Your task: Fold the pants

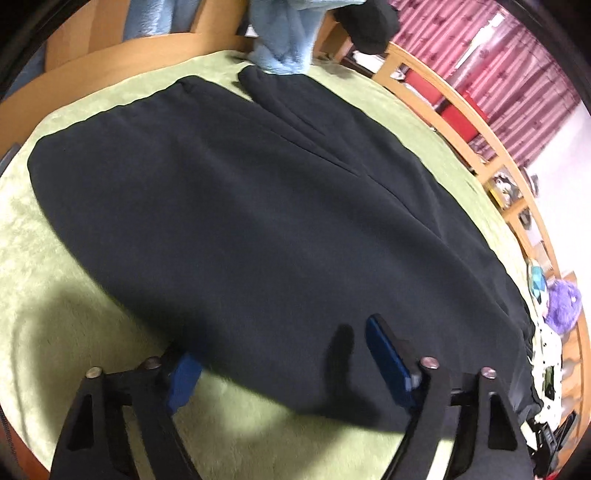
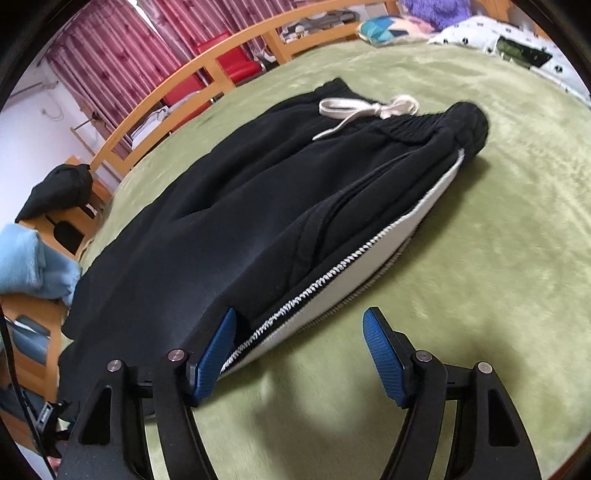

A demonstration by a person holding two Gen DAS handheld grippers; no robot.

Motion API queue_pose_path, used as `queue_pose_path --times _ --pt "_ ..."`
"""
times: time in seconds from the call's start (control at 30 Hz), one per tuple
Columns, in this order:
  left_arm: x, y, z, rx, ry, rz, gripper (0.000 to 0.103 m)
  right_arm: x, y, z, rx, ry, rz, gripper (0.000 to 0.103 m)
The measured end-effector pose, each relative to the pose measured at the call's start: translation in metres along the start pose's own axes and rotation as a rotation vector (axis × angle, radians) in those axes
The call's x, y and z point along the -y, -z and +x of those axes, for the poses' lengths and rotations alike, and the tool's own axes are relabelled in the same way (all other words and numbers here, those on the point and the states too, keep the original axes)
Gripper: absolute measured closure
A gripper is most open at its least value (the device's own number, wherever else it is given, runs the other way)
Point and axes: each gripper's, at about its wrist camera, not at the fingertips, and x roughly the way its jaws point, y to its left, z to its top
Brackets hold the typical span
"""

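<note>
We had the black pants (image 1: 236, 206) flat on the green bed (image 2: 498, 221). Both left tongs (image 1: 291, 365) and right tongs (image 2: 299, 350) were unclenched, straddling the near edge, nothing pinched. Next we'd need to pinch and fold over.

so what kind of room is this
Most likely a bedroom: black pants lie on a green blanket edged by a wooden rail, with a spotted pillow and red curtains behind.
</note>
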Motion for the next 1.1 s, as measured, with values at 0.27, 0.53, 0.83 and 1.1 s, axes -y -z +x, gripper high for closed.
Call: queue_pose_path --times 0.27,0.53,0.83,1.1 --pt "0.016 -0.044 -0.025 0.066 0.089 0.001 0.092 -0.039 -0.022 -0.008 0.093 -0.086 -0.111 0.086" --pt "0.102 -0.117 -0.023 0.223 0.087 0.185 0.094 -0.1 -0.104 0.0 0.219 -0.15 -0.191 0.093" --pt "0.177 -0.197 0.018 0.312 0.106 0.173 0.094 -0.135 -0.198 0.016 0.335 -0.155 -0.211 0.094" --pt "0.201 -0.187 0.085 0.16 0.048 0.146 0.062 -0.121 -0.198 0.069 0.211 -0.086 -0.2 0.05"
